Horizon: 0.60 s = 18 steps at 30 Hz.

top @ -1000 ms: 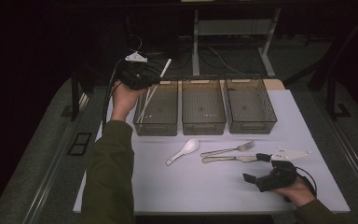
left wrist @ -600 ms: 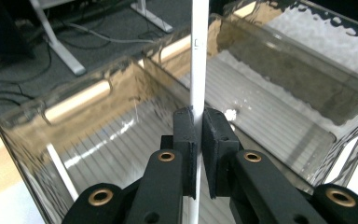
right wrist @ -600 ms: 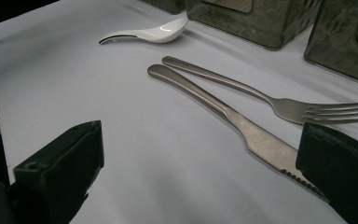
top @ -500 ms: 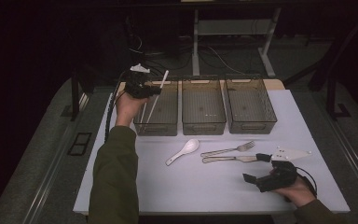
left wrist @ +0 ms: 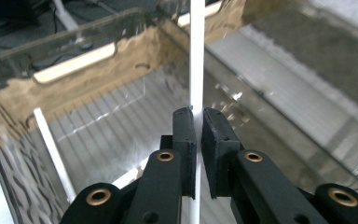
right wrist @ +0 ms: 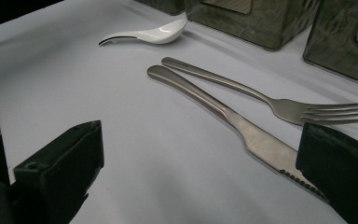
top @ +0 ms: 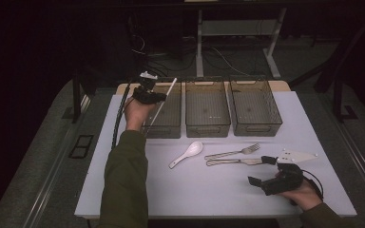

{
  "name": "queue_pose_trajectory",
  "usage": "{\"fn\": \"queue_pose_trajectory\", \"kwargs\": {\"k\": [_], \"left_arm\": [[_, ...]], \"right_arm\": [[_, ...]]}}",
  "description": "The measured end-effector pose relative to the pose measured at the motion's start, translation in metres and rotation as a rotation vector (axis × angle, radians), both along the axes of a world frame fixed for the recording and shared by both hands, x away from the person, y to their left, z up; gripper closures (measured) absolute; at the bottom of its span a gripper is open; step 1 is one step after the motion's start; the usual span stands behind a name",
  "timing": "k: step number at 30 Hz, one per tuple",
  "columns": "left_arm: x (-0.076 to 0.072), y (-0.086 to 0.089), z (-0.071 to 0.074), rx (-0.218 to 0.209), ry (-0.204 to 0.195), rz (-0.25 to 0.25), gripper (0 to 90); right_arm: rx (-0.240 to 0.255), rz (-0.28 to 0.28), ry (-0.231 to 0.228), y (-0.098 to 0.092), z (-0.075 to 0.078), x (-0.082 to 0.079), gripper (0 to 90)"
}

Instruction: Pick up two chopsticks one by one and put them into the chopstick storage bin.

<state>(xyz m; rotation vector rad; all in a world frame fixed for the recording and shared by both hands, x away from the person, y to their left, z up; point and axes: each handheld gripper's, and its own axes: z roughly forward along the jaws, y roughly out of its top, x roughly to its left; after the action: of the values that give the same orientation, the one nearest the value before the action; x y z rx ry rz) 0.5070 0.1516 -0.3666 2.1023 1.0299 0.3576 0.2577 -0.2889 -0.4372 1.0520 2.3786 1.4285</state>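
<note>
White stick (left wrist: 197,56), thin and straight, is clamped between the two black pads of the left tongs (left wrist: 198,140), which are closed tight on it with only the stick's width left between them. In the left gripper view it rises from the pads and is cut off at the top edge, so its far end cannot be seen there; below the pads it vanishes behind the jaws. The high view shows what that close view cannot: the stick (top: 164,100) slants over the leftmost bin (top: 171,129), its upper end above the bin's far rim and its lower part running down inside, though where it ends is too dim to tell. The left tongs (top: 147,93) hang at that bin's near left corner, half lost against the dark hand. A second white stick (left wrist: 51,149) lies on the bin's ribbed floor in the left gripper view; the smoky wall (left wrist: 9,154) blurs it.

The right tongs (top: 266,183) rest low on the worktop (top: 204,194) with the jaws spread wide and nothing between them. The right gripper view shows, beyond those jaws, a knife (right wrist: 233,116) whose serrated tip is hidden behind the right-hand jaw, a fork (right wrist: 279,105) just beside it, and a white spoon (right wrist: 149,33) farther off. A pale server (top: 297,155) lies by the knife in the high view, its detail hard to make out.
</note>
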Motion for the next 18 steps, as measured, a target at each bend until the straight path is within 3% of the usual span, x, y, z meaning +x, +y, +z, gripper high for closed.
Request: {"fn": "queue_pose_trajectory", "kwargs": {"k": [4,9,11,13,18], "left_arm": [[0.0,-0.001,-0.005,-0.001,0.009,0.007,86.1],[-0.005,-0.002,-0.002,0.003,0.004,-0.015,87.6],[-0.01,-0.004,0.0,-0.017,-0.003,-0.01,87.4],[-0.015,-0.007,0.003,-0.032,-0.002,-0.02,84.4],[-0.036,-0.016,0.013,-0.022,-0.014,-0.06,74.2]], "right_arm": [[0.0,0.001,-0.003,0.0,0.0,0.0,0.8],[0.002,0.0,-0.005,0.0,0.0,0.0,0.8],[0.002,0.001,-0.004,0.0,0.001,0.0,0.8],[0.0,0.002,-0.003,0.001,0.0,0.0,0.8],[0.0,0.004,-0.001,0.001,0.0,0.0,0.8]]}}
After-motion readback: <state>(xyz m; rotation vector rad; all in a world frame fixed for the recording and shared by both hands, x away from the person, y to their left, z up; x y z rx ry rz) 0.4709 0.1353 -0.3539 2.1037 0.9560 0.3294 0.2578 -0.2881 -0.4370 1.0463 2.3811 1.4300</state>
